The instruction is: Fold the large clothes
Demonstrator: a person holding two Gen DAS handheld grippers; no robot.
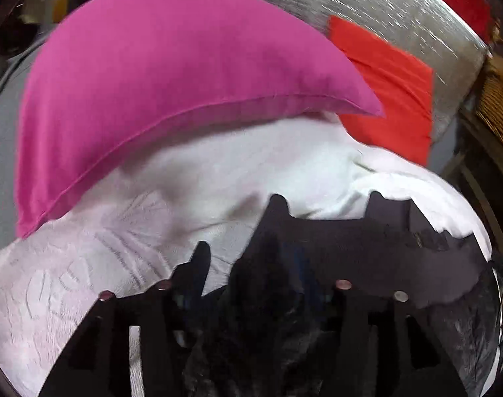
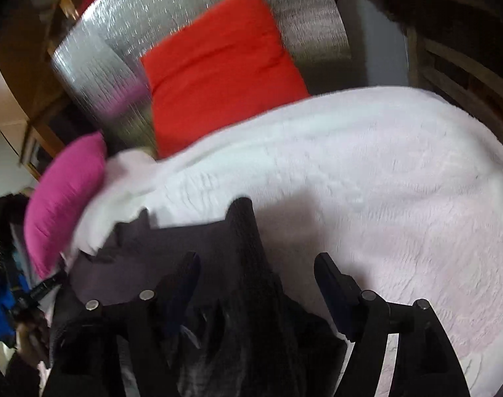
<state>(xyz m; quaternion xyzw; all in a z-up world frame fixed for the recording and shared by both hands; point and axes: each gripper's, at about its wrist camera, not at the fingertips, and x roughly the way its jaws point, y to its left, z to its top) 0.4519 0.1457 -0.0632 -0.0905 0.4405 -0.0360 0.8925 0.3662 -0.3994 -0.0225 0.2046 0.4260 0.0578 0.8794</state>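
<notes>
Dark garment (image 2: pixel 238 314) blurred between spread jaws of right gripper (image 2: pixel 256 276); left gripper (image 1: pixel 240 235) jaws spread too.

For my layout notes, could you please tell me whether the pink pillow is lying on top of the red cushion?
No, the pink pillow lies apart from the red cushion, resting at the white blanket's far left edge.

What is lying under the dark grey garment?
The dark grey garment lies on a white fluffy blanket, which shows all around its far edge. What the blanket itself covers, and the part directly beneath the garment, cannot be seen.
</notes>
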